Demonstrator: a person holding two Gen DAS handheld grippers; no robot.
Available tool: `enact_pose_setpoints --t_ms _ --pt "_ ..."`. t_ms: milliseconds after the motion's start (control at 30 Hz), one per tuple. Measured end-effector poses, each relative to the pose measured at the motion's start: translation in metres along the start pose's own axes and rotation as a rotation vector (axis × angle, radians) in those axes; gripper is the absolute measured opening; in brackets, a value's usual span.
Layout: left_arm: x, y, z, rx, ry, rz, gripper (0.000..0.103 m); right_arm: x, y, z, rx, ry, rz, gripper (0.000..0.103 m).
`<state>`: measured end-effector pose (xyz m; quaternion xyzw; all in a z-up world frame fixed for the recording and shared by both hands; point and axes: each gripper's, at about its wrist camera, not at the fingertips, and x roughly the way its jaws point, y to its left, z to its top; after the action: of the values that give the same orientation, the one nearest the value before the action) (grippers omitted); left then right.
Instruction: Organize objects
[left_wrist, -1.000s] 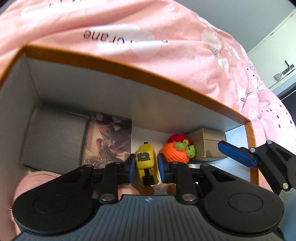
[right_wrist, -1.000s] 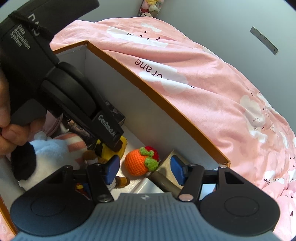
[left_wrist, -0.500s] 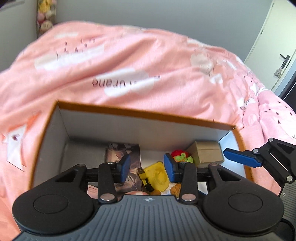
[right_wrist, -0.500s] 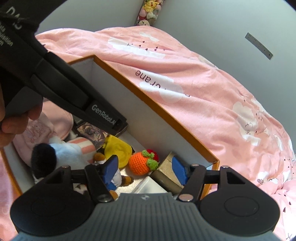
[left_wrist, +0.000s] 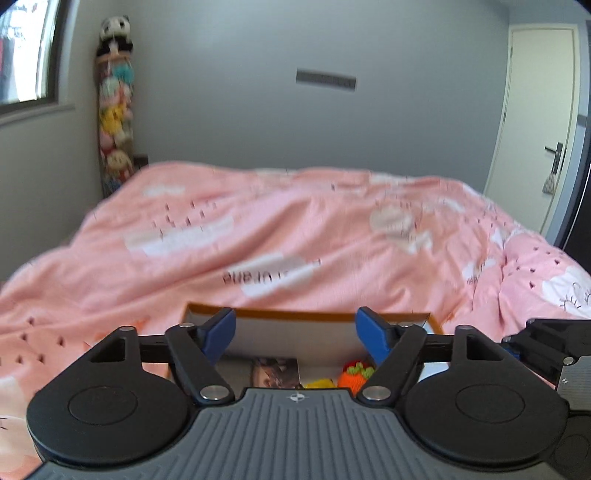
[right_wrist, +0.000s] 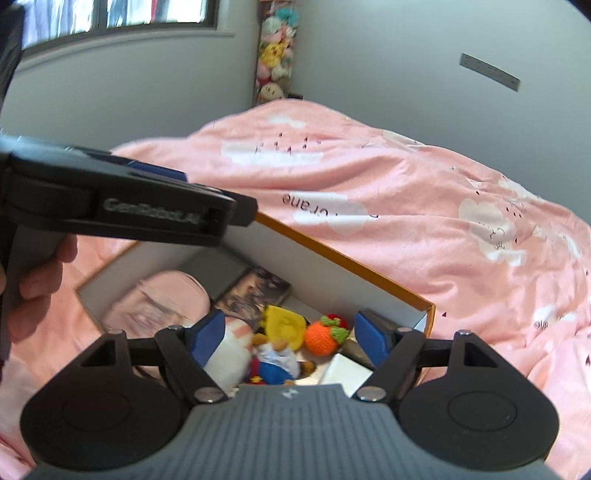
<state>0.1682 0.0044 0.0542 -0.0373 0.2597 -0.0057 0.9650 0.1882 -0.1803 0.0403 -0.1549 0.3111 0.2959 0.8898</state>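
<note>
An open cardboard box (right_wrist: 351, 258) with an orange rim lies on the pink duvet. Inside it are a yellow toy (right_wrist: 284, 325), an orange crochet fruit (right_wrist: 325, 336), a small doll (right_wrist: 273, 363), a picture book (right_wrist: 255, 295), a pink cloth (right_wrist: 166, 299) and a white box (right_wrist: 345, 369). My left gripper (left_wrist: 295, 332) hangs above the box's near side, its jaws opening wide with nothing between them. From the right wrist it is the black bar (right_wrist: 214, 195) held by a hand (right_wrist: 40, 280). My right gripper (right_wrist: 290, 338) hovers over the toys, jaws opening, empty.
The pink duvet (left_wrist: 295, 240) covers the bed all around the box. A grey wall (left_wrist: 258, 92) stands behind, with a hanging column of plush toys (left_wrist: 114, 110) in the corner, a window (left_wrist: 26, 55) on the left and a white door (left_wrist: 539, 129) on the right.
The left gripper let go of the yellow toy, opened wide and rose out of the box, tilting up toward the bed and wall. The right gripper also rose and opened wider.
</note>
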Motion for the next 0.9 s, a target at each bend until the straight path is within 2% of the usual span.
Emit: enact_pose_setpoints --t_ms 67,100,133,300,433,733,900 --pt "-0.016 -0.003 -0.002 0.027 -0.046 0.016 0.088 -0.014 0.003 0.001 0.039 -0.028 0.010 0.084" --pt "-0.022 -0.004 -0.003 0.041 -0.063 0.025 0.088 -0.020 0.005 0.000 0.060 -0.047 0.013 0.092" --pt "-0.027 -0.006 -0.004 0.050 -0.076 0.032 0.089 -0.026 0.004 -0.002 0.083 -0.072 0.012 0.093" --pt "-0.050 -0.005 -0.018 0.072 -0.106 0.044 0.089 -0.051 0.015 -0.012 0.167 -0.161 -0.009 0.095" --pt "-0.064 -0.003 -0.034 0.085 -0.125 0.092 0.091 -0.067 0.026 -0.024 0.219 -0.206 -0.034 0.097" --pt "-0.086 0.008 -0.053 0.096 -0.162 0.160 0.091 -0.078 0.049 -0.049 0.232 -0.259 -0.177 0.099" --pt "-0.083 0.015 -0.072 0.069 -0.125 0.177 0.091 -0.079 0.048 -0.061 0.329 -0.262 -0.169 0.102"
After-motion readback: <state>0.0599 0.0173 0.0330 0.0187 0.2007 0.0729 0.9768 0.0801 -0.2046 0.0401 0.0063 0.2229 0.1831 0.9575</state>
